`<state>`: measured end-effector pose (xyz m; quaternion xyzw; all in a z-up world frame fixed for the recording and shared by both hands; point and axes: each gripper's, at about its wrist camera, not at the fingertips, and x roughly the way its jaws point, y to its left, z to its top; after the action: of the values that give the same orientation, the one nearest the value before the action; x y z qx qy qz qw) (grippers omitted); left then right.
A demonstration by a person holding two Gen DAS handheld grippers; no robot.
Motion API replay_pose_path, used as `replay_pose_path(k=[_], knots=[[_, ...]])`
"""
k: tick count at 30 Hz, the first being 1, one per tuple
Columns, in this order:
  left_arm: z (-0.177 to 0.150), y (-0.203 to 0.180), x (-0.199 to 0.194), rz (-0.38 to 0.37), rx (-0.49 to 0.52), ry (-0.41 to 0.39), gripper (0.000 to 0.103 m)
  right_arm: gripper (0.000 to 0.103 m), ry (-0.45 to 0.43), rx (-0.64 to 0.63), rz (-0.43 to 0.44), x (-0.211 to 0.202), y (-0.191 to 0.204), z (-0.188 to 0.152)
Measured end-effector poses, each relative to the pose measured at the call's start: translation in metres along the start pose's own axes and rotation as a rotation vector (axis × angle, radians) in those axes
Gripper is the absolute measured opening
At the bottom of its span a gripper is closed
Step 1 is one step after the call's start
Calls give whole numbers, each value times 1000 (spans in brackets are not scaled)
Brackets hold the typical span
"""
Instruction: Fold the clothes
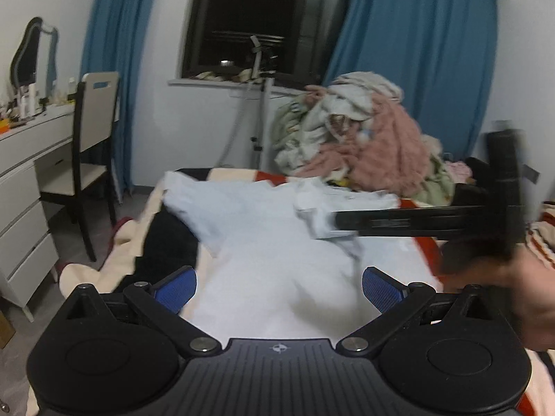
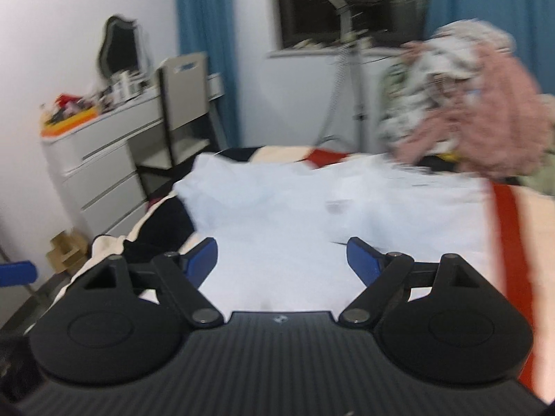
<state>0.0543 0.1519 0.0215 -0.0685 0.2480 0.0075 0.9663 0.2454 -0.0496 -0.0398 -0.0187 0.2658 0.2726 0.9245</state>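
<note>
The right wrist view is smeared with motion blur, so the heap of laundry [image 2: 464, 104] at the far end of the bed [image 2: 513, 228] reads only as pink, white and green masses; the separate pieces cannot be counted. In the left wrist view the right gripper [image 1: 333, 223] is blurred too, seen side-on, and a hand [image 1: 520, 298] behind it is cut off by the frame edge. Its tip overlaps a bunched fold of the white garment [image 1: 263, 242], but whether it pinches the cloth cannot be told there. In its own camera, the right gripper [image 2: 282, 260] has its 2 blue fingers [image 2: 360, 260] spread wide with nothing between them.

The left gripper [image 1: 279, 291] is also spread wide, its 2 blue pads [image 1: 177, 291] apart and empty, hanging just above the garment.

The 1 white garment lies spread on the striped blanket, near edge hidden under both tools. 1 chair [image 1: 93, 138] stands at 1 dresser [image 1: 24, 180], and 2 blue curtains [image 1: 416, 52] flank 1 dark window [image 1: 256, 14].
</note>
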Motion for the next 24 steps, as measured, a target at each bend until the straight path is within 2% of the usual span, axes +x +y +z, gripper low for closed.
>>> replay_pose_path(k=[2,6,8,12,13,15,16,17,20,24], knots=[[2,18,15,16,-44,12,103,82,22,-37,61,54,16,4],[6,52,38,-2,-131,0,103,82,43,-101,153,151,52,14],[4,69,55,29,-186,6,103,82,44,-121,202,192,68,18],[-3,96,88,3,-332,46,103,81,38,-152,204,249,89,26],[-4,102,95,-1,-354,50,103,77,20,-142,188,259,91,30],[-6,111,104,2,-386,50,103,62,5,-91,154,277,88,37],[-8,114,106,8,-400,52,103,47,-8,-94,142,272,86,42],[-9,117,109,11,-413,53,103,27,-20,-98,130,268,84,47],[-11,122,115,13,-430,55,103,7,-58,-108,93,254,78,61],[-12,108,107,22,-381,37,103,6,-108,-121,44,236,70,81]])
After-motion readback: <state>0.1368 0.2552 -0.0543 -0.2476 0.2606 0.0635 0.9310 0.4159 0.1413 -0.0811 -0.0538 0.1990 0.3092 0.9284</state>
